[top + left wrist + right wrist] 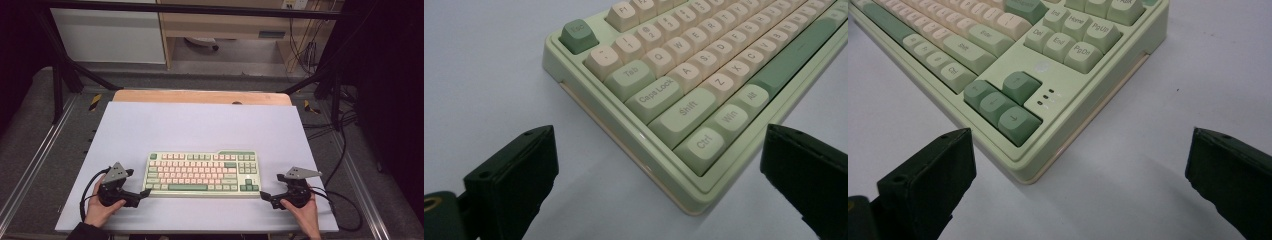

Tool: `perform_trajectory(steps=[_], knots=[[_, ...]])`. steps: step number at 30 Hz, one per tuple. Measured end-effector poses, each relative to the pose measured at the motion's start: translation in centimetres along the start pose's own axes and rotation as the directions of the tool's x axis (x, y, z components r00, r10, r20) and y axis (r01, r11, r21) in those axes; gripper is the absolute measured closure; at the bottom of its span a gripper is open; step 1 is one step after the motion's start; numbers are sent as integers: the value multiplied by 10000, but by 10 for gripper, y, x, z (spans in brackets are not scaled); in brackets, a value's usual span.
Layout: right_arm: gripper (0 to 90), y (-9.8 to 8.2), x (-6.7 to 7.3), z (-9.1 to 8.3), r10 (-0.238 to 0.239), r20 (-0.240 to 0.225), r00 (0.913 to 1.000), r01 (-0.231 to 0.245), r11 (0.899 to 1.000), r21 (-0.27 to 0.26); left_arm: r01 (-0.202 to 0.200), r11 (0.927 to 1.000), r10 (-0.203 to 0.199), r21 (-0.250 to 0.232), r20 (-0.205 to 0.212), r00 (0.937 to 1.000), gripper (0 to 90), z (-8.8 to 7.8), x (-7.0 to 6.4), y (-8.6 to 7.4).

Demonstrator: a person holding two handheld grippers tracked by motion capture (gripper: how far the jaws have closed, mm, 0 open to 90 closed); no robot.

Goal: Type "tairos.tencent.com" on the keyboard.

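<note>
Keyboard (202, 174): pale green case, cream letter keys, darker green Esc, space bar and arrow keys; flat on the white table top (200, 125), near its front edge, centred between both grippers.
Left gripper (145, 192): jaws spread wide, nothing gripped; aimed at front-left corner by the Ctrl key (704, 145).
Right gripper (263, 195): jaws spread wide, nothing gripped; aimed at front-right corner by the arrow keys (1000, 102).
</note>
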State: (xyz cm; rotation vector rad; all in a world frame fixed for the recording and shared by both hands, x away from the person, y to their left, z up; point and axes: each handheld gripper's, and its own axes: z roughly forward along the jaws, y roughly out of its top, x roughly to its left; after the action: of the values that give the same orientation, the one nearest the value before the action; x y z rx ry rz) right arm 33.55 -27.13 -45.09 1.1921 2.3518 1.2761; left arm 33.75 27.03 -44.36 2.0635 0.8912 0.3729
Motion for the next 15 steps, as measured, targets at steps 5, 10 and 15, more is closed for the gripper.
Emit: perform_trajectory(steps=[5,10,15], knots=[[4,0,0,-1,5,-21,10000,-5,10000,11,-29,10000,29,-30,-4,10000,19,0,-1,1],[4,0,0,0,-50,-25,10000,50,10000,39,1,10000,-1,-92,-18,10000,21,-1,-3,4],[4,0,0,1,-38,28,10000,38,9999,136,77,9999,-78,-82,-129,9999,28,-1,-6,10]])
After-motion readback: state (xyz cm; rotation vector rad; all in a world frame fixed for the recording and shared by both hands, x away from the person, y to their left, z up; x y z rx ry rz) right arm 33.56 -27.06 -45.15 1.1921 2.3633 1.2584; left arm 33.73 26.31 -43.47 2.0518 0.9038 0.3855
